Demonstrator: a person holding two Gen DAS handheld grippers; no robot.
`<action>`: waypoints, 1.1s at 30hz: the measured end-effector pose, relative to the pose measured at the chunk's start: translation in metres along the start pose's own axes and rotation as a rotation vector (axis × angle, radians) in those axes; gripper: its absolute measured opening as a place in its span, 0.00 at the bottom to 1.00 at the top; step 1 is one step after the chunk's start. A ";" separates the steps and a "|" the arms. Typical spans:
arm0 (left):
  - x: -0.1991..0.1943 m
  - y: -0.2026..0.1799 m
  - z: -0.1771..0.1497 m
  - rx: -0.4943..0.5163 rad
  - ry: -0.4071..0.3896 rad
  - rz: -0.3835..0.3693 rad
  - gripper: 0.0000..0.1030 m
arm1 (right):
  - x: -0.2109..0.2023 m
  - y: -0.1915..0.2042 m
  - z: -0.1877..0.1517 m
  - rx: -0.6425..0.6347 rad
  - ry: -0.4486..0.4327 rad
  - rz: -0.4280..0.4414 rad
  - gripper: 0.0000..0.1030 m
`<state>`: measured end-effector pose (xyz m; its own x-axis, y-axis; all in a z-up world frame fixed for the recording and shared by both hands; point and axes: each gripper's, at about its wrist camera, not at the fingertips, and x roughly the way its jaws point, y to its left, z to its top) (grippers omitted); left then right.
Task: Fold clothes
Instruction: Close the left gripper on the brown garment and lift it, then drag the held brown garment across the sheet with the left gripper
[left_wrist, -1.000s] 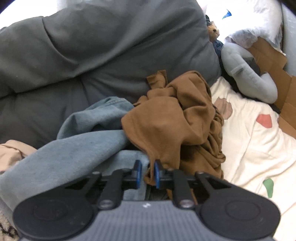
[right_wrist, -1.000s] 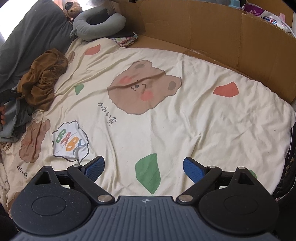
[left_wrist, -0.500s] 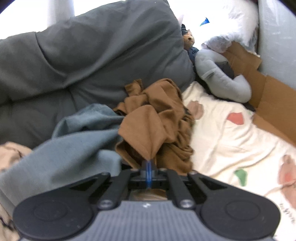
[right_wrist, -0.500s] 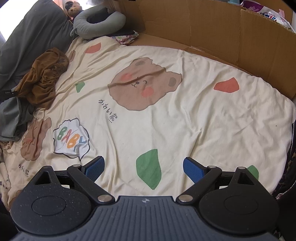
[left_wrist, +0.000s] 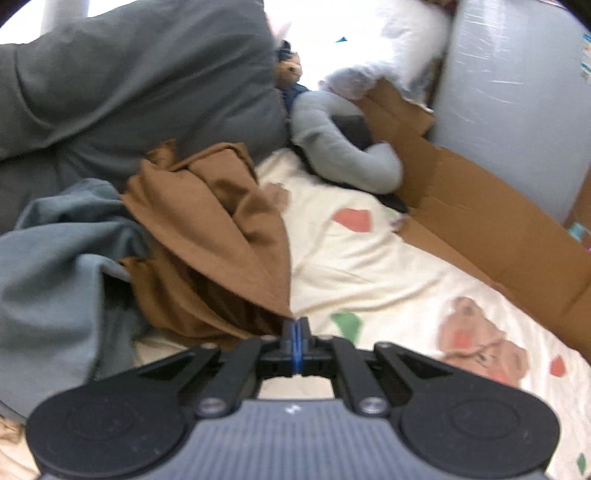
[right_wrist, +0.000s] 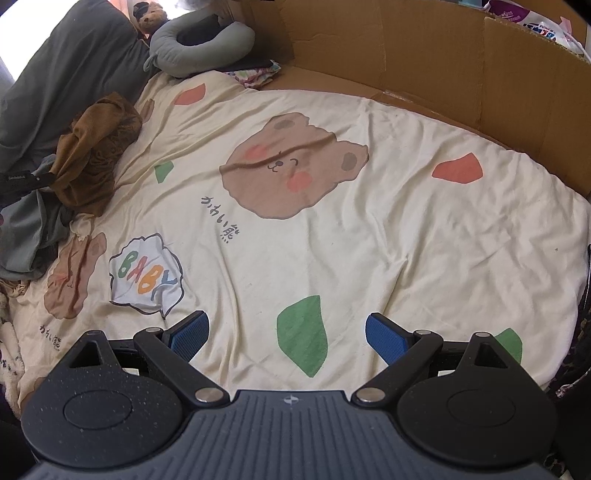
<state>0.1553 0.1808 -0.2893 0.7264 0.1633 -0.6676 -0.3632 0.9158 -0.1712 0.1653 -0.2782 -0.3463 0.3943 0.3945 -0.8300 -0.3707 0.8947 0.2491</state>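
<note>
A crumpled brown garment (left_wrist: 210, 236) lies at the left side of the bed, partly over a blue-grey garment (left_wrist: 55, 266). My left gripper (left_wrist: 295, 325) is shut on a corner of the brown cloth, which stretches taut up from the pile to the blue pads. In the right wrist view the brown garment (right_wrist: 96, 147) shows far left, with the left gripper (right_wrist: 22, 181) as a dark shape beside it. My right gripper (right_wrist: 286, 332) hangs open over the cream bear-print blanket (right_wrist: 332, 229), nothing between its fingers.
A dark grey duvet (left_wrist: 129, 85) is heaped behind the clothes. A grey U-shaped pillow (right_wrist: 199, 48) and a small teddy (right_wrist: 149, 14) sit at the bed's head. Cardboard walls (right_wrist: 443, 66) line the far side. A beige cloth (left_wrist: 11, 435) shows at the lower left.
My left gripper closed on the brown garment's corner, then drew it up and to the right, pulling the cloth taut off the pile. The right gripper stayed still and open.
</note>
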 end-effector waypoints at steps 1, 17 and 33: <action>-0.001 -0.005 -0.002 -0.003 0.005 -0.015 0.00 | 0.000 0.000 0.000 0.000 -0.001 0.001 0.92; -0.004 -0.100 -0.047 0.097 0.151 -0.298 0.00 | -0.001 0.000 0.000 0.016 -0.013 0.022 0.92; 0.008 -0.070 -0.075 0.145 0.360 -0.187 0.57 | -0.004 -0.007 -0.005 0.030 -0.013 0.027 0.92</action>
<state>0.1425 0.0900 -0.3367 0.5123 -0.1254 -0.8496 -0.1399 0.9639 -0.2266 0.1623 -0.2871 -0.3473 0.3952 0.4209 -0.8165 -0.3560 0.8896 0.2863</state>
